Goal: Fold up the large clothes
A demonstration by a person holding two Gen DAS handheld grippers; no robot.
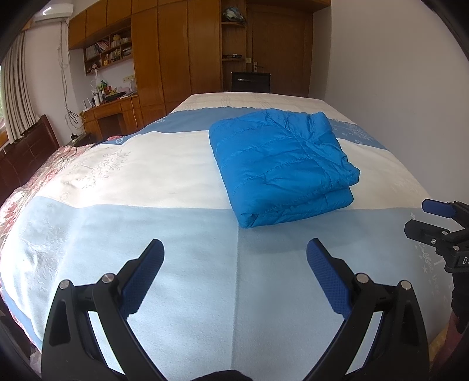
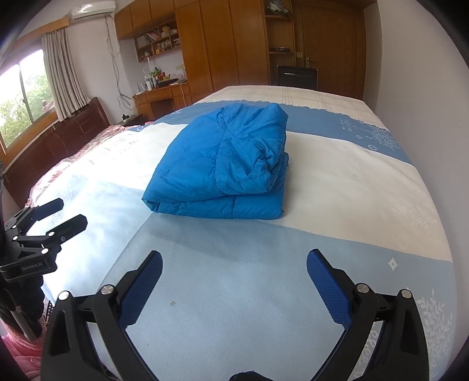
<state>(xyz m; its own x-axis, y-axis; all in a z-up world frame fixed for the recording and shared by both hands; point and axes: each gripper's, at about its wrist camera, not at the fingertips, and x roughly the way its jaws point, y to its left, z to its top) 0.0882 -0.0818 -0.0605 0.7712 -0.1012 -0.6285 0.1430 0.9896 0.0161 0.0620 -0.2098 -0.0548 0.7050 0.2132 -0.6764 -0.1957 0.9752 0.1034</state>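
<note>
Fingers: both pairs spread wide, nothing between them. Left gripper [image 1: 236, 249], black frame with blue textured pads [image 1: 326, 278], held above the pale blue band at the near end of the bed cover [image 1: 176, 263]; it also shows at the left edge of the right wrist view [image 2: 66, 212], fingers apart and clear of the fabric. Right gripper [image 2: 234, 260], same build, over the same pale blue band further to the right; in the left wrist view it appears at the right edge [image 1: 425, 217], fingers likewise parted. Item: one blue quilted jacket [image 1: 278, 167], folded into a compact, roughly rectangular bundle of stacked layers, lying flat on the cover across the white band, its near corner reaching the pale blue band and its far edge on the darker blue band. From the right wrist view the jacket [image 2: 222, 164] shows a puckered fold on its right side and a smooth folded edge along the front. Jacket lies well apart from both grippers, ahead of them. Surroundings: wooden wardrobe [image 1: 176, 44] and desk [image 1: 111, 111] beyond the bed, dark wooden headboard [image 2: 58, 137] at left, curtained window [image 2: 26, 96], wall air conditioner [image 2: 93, 8], white wall at right.
</note>
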